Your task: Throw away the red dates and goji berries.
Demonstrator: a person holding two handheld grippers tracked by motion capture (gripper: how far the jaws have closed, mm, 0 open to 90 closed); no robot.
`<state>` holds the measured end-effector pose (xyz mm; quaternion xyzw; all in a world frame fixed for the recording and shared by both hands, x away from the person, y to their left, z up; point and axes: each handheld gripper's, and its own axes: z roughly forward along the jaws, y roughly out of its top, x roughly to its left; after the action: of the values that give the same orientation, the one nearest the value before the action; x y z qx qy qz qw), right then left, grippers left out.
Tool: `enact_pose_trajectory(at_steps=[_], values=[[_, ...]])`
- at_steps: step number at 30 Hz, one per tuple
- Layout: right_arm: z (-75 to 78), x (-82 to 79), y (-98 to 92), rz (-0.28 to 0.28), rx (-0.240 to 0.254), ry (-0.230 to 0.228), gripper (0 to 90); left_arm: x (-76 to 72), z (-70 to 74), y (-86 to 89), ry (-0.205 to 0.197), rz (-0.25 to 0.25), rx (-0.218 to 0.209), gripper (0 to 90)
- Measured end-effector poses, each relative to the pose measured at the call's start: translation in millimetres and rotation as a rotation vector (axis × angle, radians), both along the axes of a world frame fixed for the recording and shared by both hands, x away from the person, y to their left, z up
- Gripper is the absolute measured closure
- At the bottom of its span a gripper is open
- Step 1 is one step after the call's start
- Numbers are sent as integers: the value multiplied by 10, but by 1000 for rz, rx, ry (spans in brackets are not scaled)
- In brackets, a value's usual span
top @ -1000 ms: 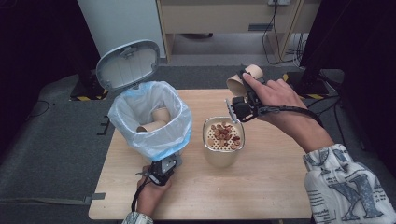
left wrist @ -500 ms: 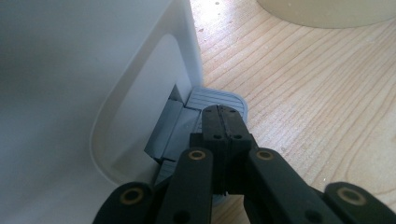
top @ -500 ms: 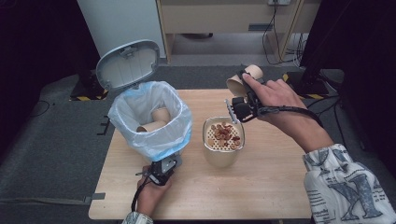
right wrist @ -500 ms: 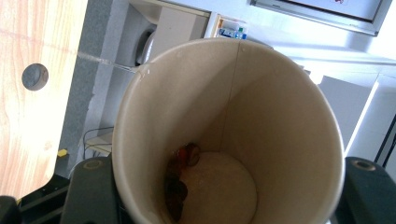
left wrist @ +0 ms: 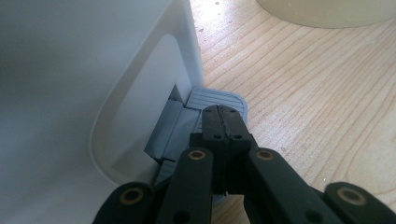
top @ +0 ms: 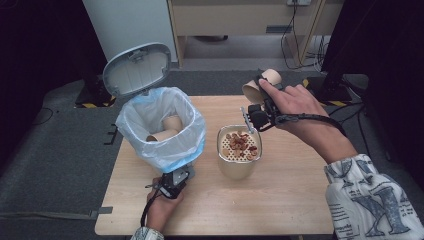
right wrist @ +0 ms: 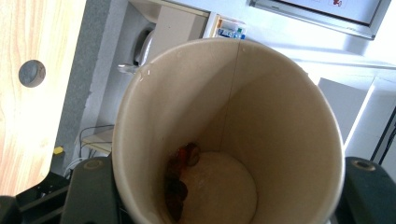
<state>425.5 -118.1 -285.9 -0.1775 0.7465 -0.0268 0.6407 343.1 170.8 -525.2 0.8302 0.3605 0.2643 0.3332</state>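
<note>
While left gripper [left wrist: 223, 122], jaws pressed together, is pushing bin pedal [left wrist: 215, 99], right gripper [top: 252, 117] is clamping tilted paper cup [top: 261, 85] above strainer bowl [top: 239, 157]; tip steeper, dislodging stuck scraps [right wrist: 180, 179].

The wooden table [top: 280, 200] has a pale, grained top and stands on grey carpet [top: 60, 150]. Behind its far edge is a light wooden cabinet [top: 240, 20], with dark cables [top: 292, 30] hanging down in front of it. A tall white panel [top: 125, 20] stands to the cabinet's left. Yellow-and-black striped tape [top: 92, 105] marks the floor near the table's far left corner. A grey strap [top: 50, 215] lies on the carpet by the near left corner.
</note>
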Motion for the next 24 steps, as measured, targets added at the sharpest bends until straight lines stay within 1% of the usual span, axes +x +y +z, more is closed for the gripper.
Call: enact_pose_trajectory(at_steps=[11, 21, 22, 23, 24], values=[[-4, -1, -2, 2, -5, -3, 353, 0, 0, 1, 0, 0, -1, 892], [-46, 4, 0, 1, -13, 4, 352, 0, 0, 2, 0, 0, -2, 892], [-47, 5, -1, 1, -11, 5, 351, 1, 0, 2, 1, 0, -2, 892], [-48, 7, -6, 1, 0, 10, 351, 1, 0, 3, 1, 0, -3, 892], [-47, 2, -8, -8, 7, 20, 351, 1, 0, 3, 1, 0, -3, 893]])
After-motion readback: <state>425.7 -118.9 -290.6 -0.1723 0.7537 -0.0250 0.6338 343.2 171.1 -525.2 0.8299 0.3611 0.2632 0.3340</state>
